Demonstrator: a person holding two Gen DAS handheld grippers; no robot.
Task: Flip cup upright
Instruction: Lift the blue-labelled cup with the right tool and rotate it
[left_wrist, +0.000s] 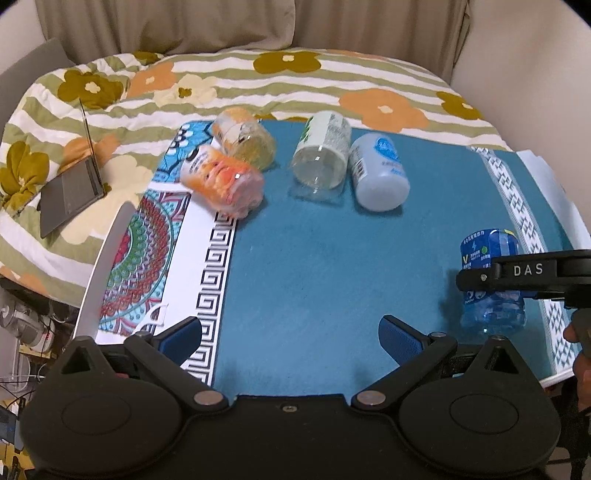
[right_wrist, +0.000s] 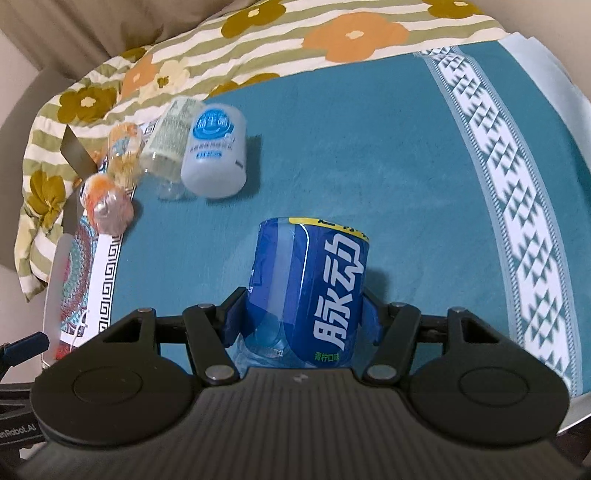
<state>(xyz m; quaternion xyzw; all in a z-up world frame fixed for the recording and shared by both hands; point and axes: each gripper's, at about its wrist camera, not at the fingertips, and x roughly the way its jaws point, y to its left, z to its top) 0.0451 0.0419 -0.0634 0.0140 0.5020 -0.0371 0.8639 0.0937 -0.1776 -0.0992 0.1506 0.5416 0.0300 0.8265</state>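
A blue cup (right_wrist: 310, 291) cut from a labelled plastic bottle sits between the fingers of my right gripper (right_wrist: 301, 321), which is shut on its lower half. In the left wrist view the same blue cup (left_wrist: 491, 284) stands upright on the teal mat at the right, with a black finger (left_wrist: 517, 273) of the right gripper across it. My left gripper (left_wrist: 291, 332) is open and empty, low over the mat's near edge. Several other cups lie on their sides at the far end: an orange one (left_wrist: 225, 181), a yellowish one (left_wrist: 245, 138), a clear one (left_wrist: 323, 151) and a white one (left_wrist: 380, 171).
The teal mat (left_wrist: 314, 258) lies on a table with a patterned cloth (left_wrist: 147, 240) at its left. A flowered striped blanket (left_wrist: 332, 77) lies behind. A grey laptop (left_wrist: 72, 192) stands open on the blanket at the left. A beige curtain hangs at the back.
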